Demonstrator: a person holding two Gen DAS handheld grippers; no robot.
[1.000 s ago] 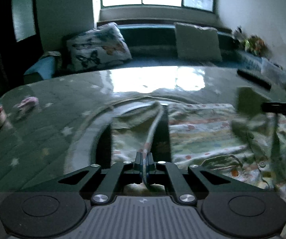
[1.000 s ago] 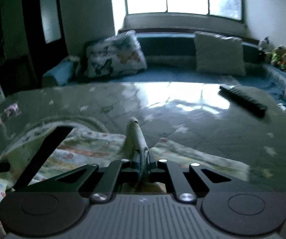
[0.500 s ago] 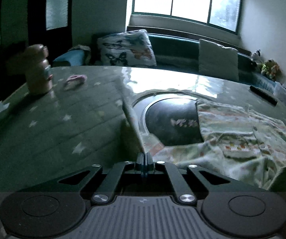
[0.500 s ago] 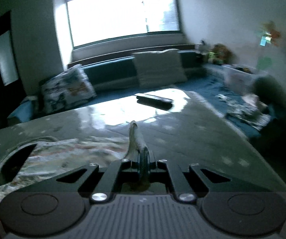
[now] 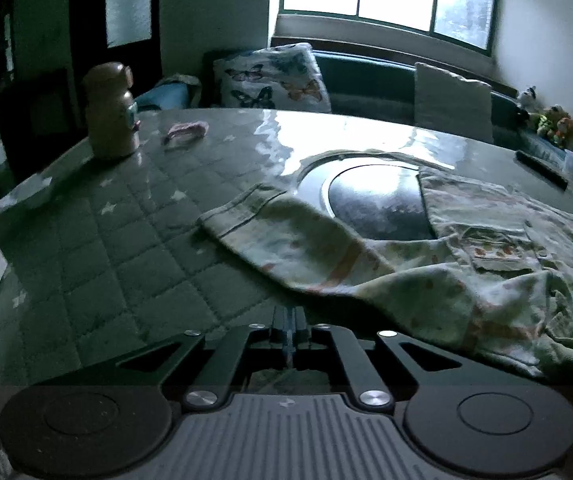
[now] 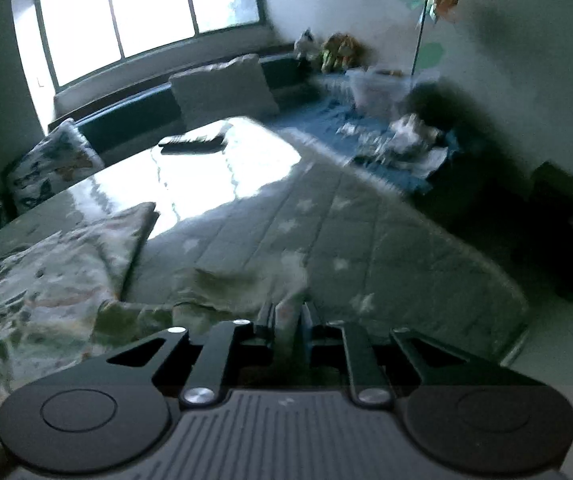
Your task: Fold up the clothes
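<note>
Looking along the left gripper (image 5: pixel 288 334) first: its jaws are pressed together with nothing seen between them, and they hover low over the quilted worktop (image 5: pixel 98 264). Just ahead and to the right, a patterned shirt (image 5: pixel 466 264) is spread across the worktop, one sleeve (image 5: pixel 270 232) stretched out flat toward the left, its cuff lying on the quilting. The body of the shirt partly covers a dark round inset (image 5: pixel 374 204) in the middle of the worktop, and the near hem is rumpled. Further back a bottle (image 5: pixel 110 112) and a small pink scrap (image 5: pixel 186 131) are seen, well apart from the cloth.

Over to the right gripper (image 6: pixel 288 322): the picture is blurred, but the jaws are seen parted a little, with pale cloth showing in the gap. Whether that cloth is pinched or merely lies behind the gap cannot be told. The shirt (image 6: pixel 58 276) lies to the left, and a ragged flap of it (image 6: pixel 246 284), perhaps the other sleeve, reaches out just ahead of the jaws. A remote (image 6: pixel 192 143) is seen at the far edge.

Judged from this, the shirt is laid out with sleeves wide, neither bundled nor folded. Should a sleeve be folded in, it is best gripped near the cuff, lifted only slightly, and carried straight across the chest so the seam falls flat; the rumpled hem would be better smoothed first, or creases will be locked in.
</note>
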